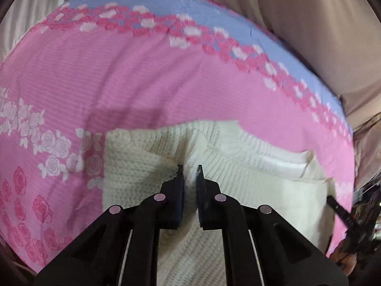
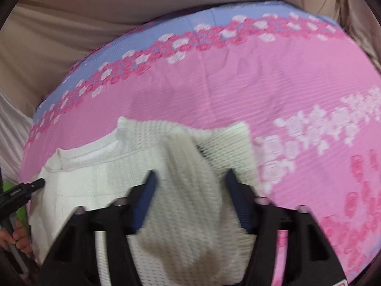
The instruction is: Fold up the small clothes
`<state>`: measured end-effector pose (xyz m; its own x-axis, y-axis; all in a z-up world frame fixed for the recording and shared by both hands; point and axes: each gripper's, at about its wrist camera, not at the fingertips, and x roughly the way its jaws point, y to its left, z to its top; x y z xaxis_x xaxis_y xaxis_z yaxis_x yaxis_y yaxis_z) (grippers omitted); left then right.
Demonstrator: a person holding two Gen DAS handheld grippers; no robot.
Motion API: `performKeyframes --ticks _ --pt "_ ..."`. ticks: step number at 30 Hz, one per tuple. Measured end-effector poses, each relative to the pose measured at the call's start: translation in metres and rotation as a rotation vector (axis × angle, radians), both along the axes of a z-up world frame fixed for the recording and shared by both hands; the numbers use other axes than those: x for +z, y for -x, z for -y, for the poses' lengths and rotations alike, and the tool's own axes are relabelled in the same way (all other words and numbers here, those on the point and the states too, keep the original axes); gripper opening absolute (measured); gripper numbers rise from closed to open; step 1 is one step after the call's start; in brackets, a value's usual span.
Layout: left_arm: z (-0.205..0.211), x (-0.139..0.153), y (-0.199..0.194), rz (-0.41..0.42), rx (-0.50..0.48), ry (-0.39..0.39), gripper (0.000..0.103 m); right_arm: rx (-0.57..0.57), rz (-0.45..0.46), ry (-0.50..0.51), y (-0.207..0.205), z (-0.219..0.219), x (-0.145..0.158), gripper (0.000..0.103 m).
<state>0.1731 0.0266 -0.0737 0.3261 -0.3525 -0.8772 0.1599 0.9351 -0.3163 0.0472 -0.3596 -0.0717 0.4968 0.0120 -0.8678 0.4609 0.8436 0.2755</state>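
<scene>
Here the small cream-white knitted sweater (image 1: 238, 186) lies flat on the pink quilted bedspread printed with roses and edged in pale blue (image 1: 142, 83), its ribbed neckline turned toward the far edge, a broad, soft surface that suits folding. One sleeve (image 2: 190, 190) is laid back over the body of the garment, probably a first fold toward a narrower shape. The left gripper (image 1: 190, 170) hovers low over the knit near its left part with its jaws nearly closed, only a narrow slit between them and no cloth visibly caught there; whether the tips touch the fabric cannot be told. The right gripper (image 2: 189, 176) has its jaws spread wide on either side of the folded sleeve, holding nothing, which reads as either a release or an approach. Each tool shows at the edge of the other's view, so both stand close to the garment, placed for a two-handed fold of the remaining side.
</scene>
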Motion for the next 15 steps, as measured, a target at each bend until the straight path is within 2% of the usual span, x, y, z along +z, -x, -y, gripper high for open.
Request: performKeyframes --ticks 2,4,6,7,9,11,12,13,14,15 --pt "-0.007 0.028 0.003 0.075 0.000 0.028 0.008 0.006 0.054 -0.006 0.006 -0.008 0.014 0.008" --pt "-0.007 0.048 -0.005 0.127 0.015 0.036 0.008 0.000 0.159 0.027 0.015 -0.013 0.049 0.007" --pt "-0.003 0.049 -0.020 0.134 0.028 0.022 0.008 -0.020 0.231 0.080 0.020 -0.008 0.080 0.007" --pt "0.001 0.043 -0.025 0.130 0.024 0.004 0.008 -0.029 0.241 0.091 0.018 -0.002 0.085 0.007" --pt "0.013 0.011 -0.039 0.073 -0.002 -0.056 0.011 -0.046 0.191 0.105 0.005 0.014 0.072 0.008" --pt "0.023 -0.021 -0.043 0.012 -0.016 -0.149 0.011 -0.047 0.062 0.098 -0.013 0.027 0.030 0.010" --pt "0.021 -0.023 -0.038 0.009 -0.008 -0.162 0.012 -0.062 -0.018 0.086 -0.017 0.033 0.008 0.010" --pt "0.017 -0.016 -0.031 0.028 0.009 -0.145 0.012 -0.087 -0.029 0.041 -0.014 0.037 -0.003 0.010" --pt "0.013 -0.006 -0.023 0.056 0.019 -0.137 0.012 -0.121 0.013 0.031 -0.005 0.037 0.004 0.010" --pt "0.010 0.006 -0.014 0.085 0.026 -0.135 0.012 -0.149 0.045 0.080 0.004 0.030 0.021 0.015"
